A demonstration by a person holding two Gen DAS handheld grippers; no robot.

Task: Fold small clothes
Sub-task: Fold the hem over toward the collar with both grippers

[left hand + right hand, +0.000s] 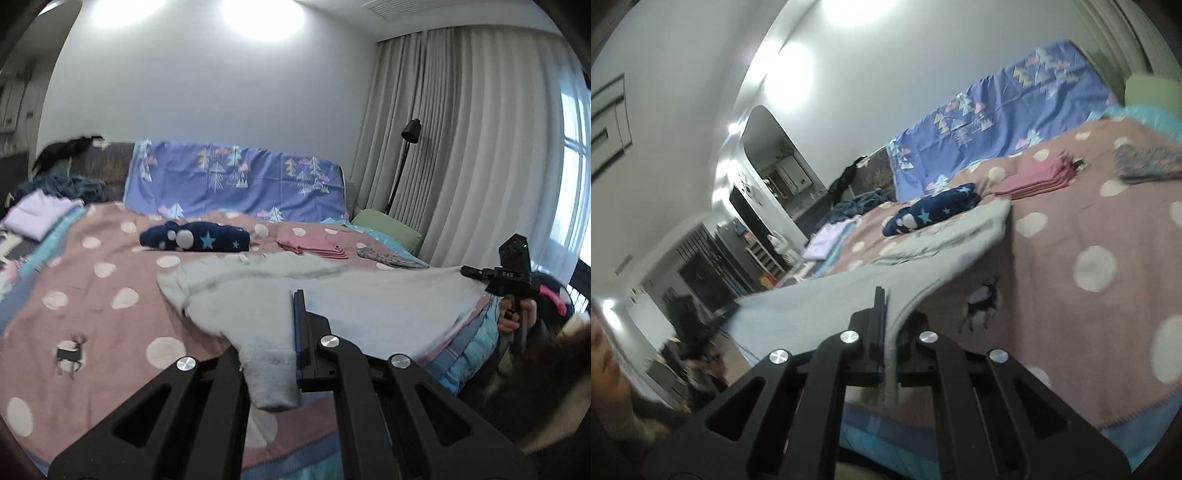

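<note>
A pale grey small garment is stretched above the pink dotted bedspread. My left gripper is shut on one end of it, with a cuff hanging down beside the fingers. My right gripper shows at the right in the left wrist view, shut on the garment's other corner. In the right wrist view the right gripper is shut on the grey garment, which runs to the left gripper at lower left.
On the bed lie a navy star-patterned folded garment, a pink folded stack, a lilac folded piece and a patterned piece. A blue tree-print sheet covers the headboard. A floor lamp and curtains stand at right.
</note>
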